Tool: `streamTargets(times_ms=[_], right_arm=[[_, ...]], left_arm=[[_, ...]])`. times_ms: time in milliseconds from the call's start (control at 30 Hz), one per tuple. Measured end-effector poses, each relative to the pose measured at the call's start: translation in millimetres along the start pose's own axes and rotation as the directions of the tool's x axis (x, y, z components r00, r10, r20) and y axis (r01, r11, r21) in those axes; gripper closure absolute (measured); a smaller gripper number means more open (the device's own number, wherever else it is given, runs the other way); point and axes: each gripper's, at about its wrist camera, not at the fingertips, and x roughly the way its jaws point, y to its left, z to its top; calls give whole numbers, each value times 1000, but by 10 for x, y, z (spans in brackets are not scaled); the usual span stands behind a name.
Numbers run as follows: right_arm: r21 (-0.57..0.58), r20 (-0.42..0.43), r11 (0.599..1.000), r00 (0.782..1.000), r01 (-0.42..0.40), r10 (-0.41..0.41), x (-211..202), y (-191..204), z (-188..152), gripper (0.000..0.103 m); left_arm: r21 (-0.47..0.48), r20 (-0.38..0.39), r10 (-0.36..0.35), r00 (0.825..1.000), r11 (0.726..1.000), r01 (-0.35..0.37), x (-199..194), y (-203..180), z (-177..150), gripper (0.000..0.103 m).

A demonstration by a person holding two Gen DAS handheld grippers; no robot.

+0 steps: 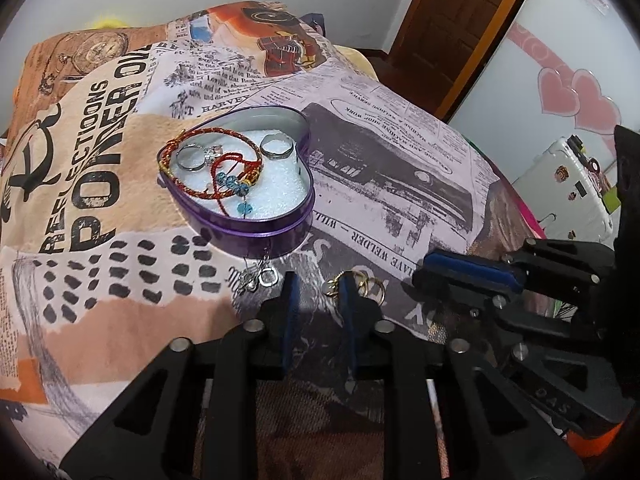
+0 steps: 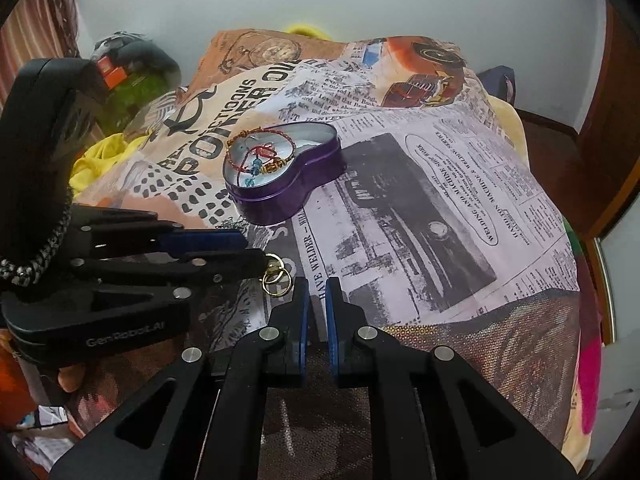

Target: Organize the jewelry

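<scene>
A purple heart-shaped tin (image 1: 256,236) (image 2: 288,196) sits on the printed cloth, lined with white foam. Inside lie a red and gold bracelet (image 1: 224,160), a red cord with blue beads (image 1: 234,184) and two silver rings (image 1: 272,147). A silver chain piece (image 1: 260,276) lies on the cloth just in front of the tin. Gold rings (image 1: 370,284) (image 2: 276,276) lie on the cloth at my left gripper's right fingertip. My left gripper (image 1: 318,284) (image 2: 256,246) is open, nothing between its pads. My right gripper (image 2: 316,286) (image 1: 428,270) is nearly closed and empty, just right of the gold rings.
The printed newspaper-pattern cloth (image 1: 400,128) covers a bed or table. A wooden door (image 1: 460,20), a white surface with pink hearts (image 1: 568,92) and a white suitcase (image 1: 568,184) stand to the right. Yellow fabric (image 2: 96,160) lies at the left edge.
</scene>
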Motion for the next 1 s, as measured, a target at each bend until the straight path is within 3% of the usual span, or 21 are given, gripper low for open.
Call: streamTargets(times_ms=[33, 133, 267, 300, 667, 967, 1000], right_arm=[[0, 0, 1000, 1000, -2, 2, -2, 1, -4, 95], [1, -8, 1000, 1000, -9, 9, 4, 3, -13, 93], [11, -5, 999, 999, -37, 37, -13, 5, -18, 71], [10, 3, 999, 999, -38, 38, -31, 11, -19, 70], [-54, -11, 998, 999, -43, 43, 81, 244, 56, 70], [-129, -46, 991, 999, -34, 29, 346, 472, 130, 71], [-147, -41, 989, 999, -30, 24, 349, 501, 118, 75]], left_arm=[[1, 0, -4, 1000, 1000, 4, 11, 0, 4, 94], [-1, 6, -5, 1000, 1000, 5, 5, 3, 9, 96], [-14, 26, 5, 1000, 1000, -4, -68, 27, 2, 96], [-20, 36, 10, 999, 1000, -10, -108, 39, -1, 96], [-26, 154, 66, 986, 998, -63, -648, 152, -38, 96], [-69, 147, 103, 984, 993, -94, -742, 390, -195, 96], [-74, 146, 104, 984, 993, -94, -744, 417, -212, 96]])
